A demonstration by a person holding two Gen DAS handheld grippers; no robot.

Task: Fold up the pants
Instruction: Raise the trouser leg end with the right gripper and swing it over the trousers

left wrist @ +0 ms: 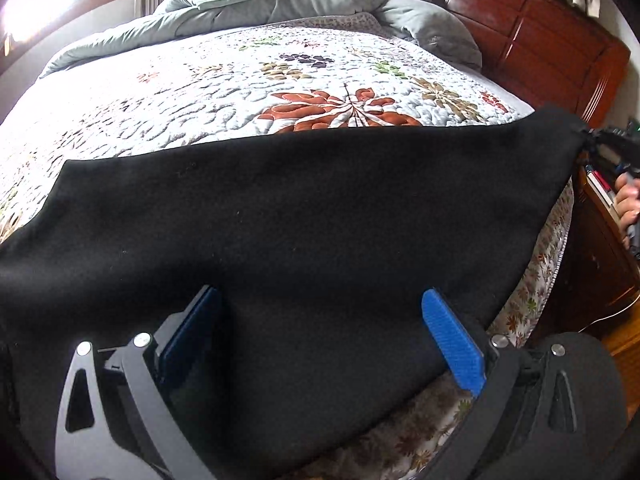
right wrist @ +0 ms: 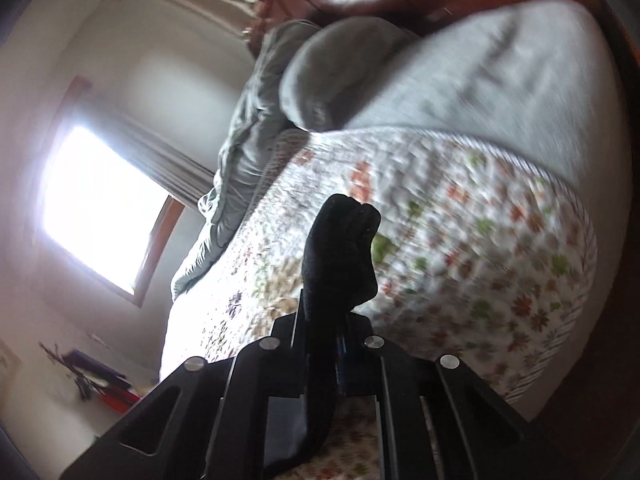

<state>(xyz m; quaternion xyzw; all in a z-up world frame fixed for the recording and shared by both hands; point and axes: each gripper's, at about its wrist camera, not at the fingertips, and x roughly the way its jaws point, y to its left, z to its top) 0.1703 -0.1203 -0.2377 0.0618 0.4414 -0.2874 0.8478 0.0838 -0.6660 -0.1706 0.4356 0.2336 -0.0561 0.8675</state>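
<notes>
Item: pants [left wrist: 304, 216], black, heavy matte cloth, one broad panel spread over the near part of the bed [left wrist: 168, 92] and hanging past its near edge toward the camera. Far right corner was drawn up into a taut point at the bed's right side, where the right gripper [right wrist: 336, 320] had it; in the right wrist view the jaws stood closed together on a bunched black tuft that stuck out past the fingertips. That view was tilted and blurred, so fine detail of the grip could not be read. Left gripper [left wrist: 332, 332]: jaws wide apart, blue pads [left wrist: 452, 344] to either side of the cloth's near edge, cloth lying between them but not pinched. A hand [left wrist: 628, 200] showed at the right margin of the left view, on the handle of the other tool. Also present: floral quilt covering the bed, grey duvet [left wrist: 304, 0] heaped at the far end, dark wooden headboard [left wrist: 540, 40], bright window [right wrist: 96, 208]. Progress, as judged: early to middle. The cloth appeared laid out and tensioned from one corner; whether one fold already lay beneath could not be told, since legs and waistband were not distinguishable. Remaining, probably: seizing the near edge with the left, carrying an edge over, flattening, and a further fold or two.
</notes>
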